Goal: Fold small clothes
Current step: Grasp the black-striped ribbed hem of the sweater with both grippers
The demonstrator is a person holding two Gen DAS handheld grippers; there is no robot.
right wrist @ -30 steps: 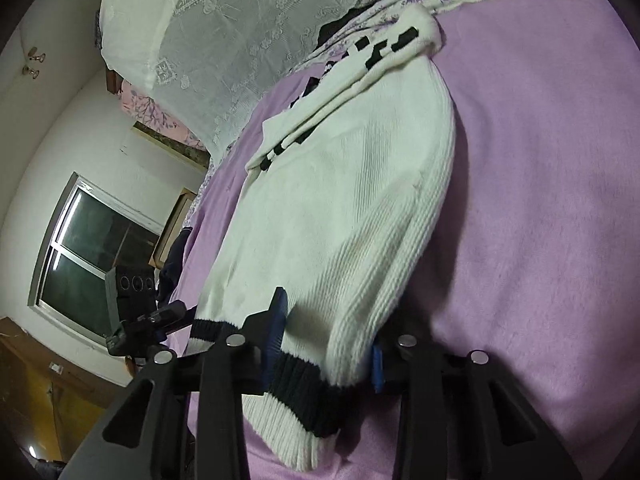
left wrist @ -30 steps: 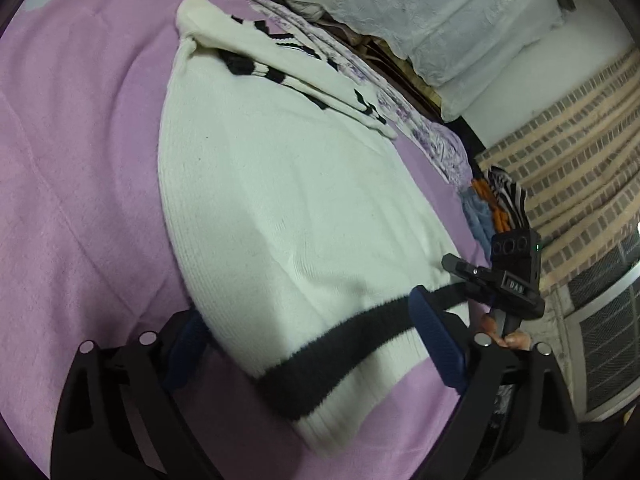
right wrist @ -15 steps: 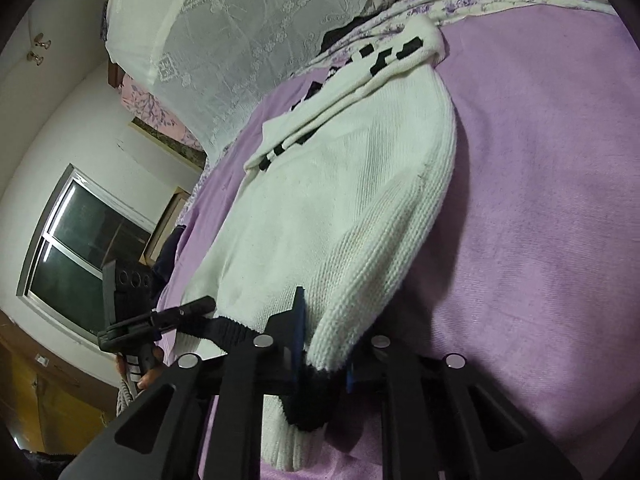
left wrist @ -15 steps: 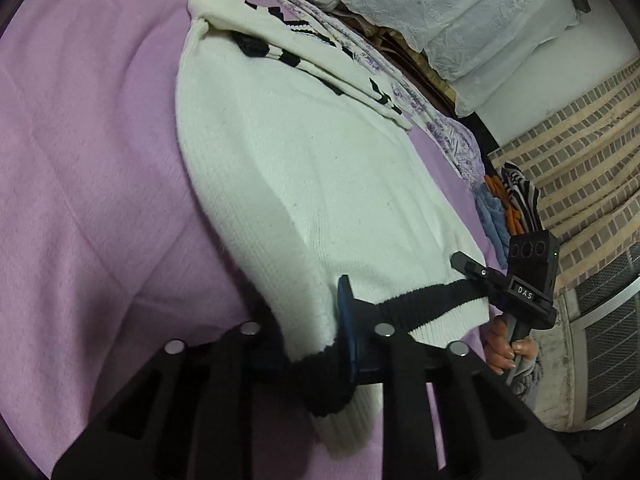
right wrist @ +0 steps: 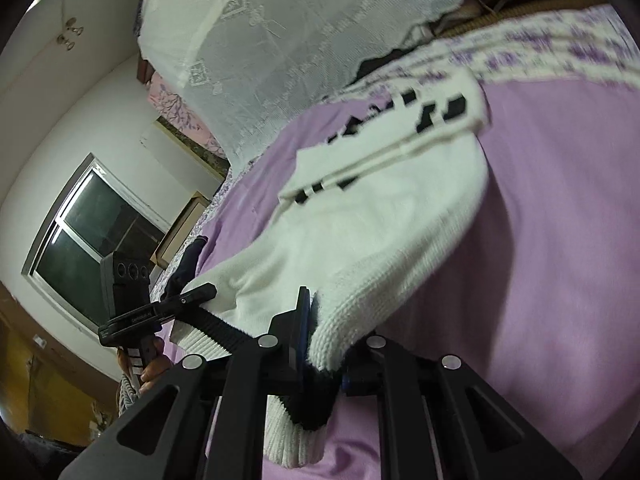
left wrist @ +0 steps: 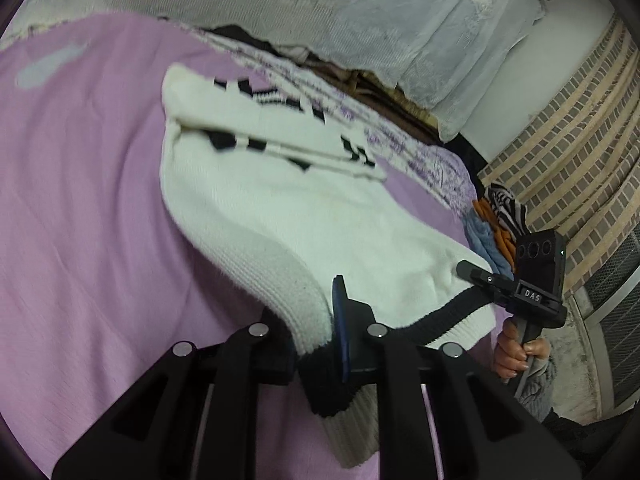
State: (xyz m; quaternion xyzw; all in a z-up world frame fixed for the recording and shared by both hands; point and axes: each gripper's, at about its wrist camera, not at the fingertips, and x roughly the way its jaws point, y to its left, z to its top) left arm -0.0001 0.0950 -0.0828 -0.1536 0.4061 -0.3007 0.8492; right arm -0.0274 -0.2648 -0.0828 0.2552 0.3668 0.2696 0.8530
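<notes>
A white knit sweater [left wrist: 280, 208] with a black band near its hem and black marks on its folded sleeves lies on a purple blanket [left wrist: 80, 240]. My left gripper [left wrist: 316, 344] is shut on the hem's left corner and holds it off the blanket. My right gripper [right wrist: 324, 344] is shut on the hem's other corner of the sweater [right wrist: 360, 232], also raised. Each gripper shows in the other's view, the right one [left wrist: 480, 276] and the left one [right wrist: 196, 294], with the hem stretched between them.
The purple blanket [right wrist: 560, 240] covers the bed. A floral sheet [right wrist: 540, 48] and white lace netting [right wrist: 300, 40] lie beyond the sweater. A pile of clothes [left wrist: 496, 220] sits at the bed's right edge by a brick wall [left wrist: 580, 120]. A window [right wrist: 92, 232] is to the left.
Both grippers closed on the sweater's hem corners and lifted them off the blanket. The lower part of the sweater now hangs raised, and the views tilted up toward the netting.
</notes>
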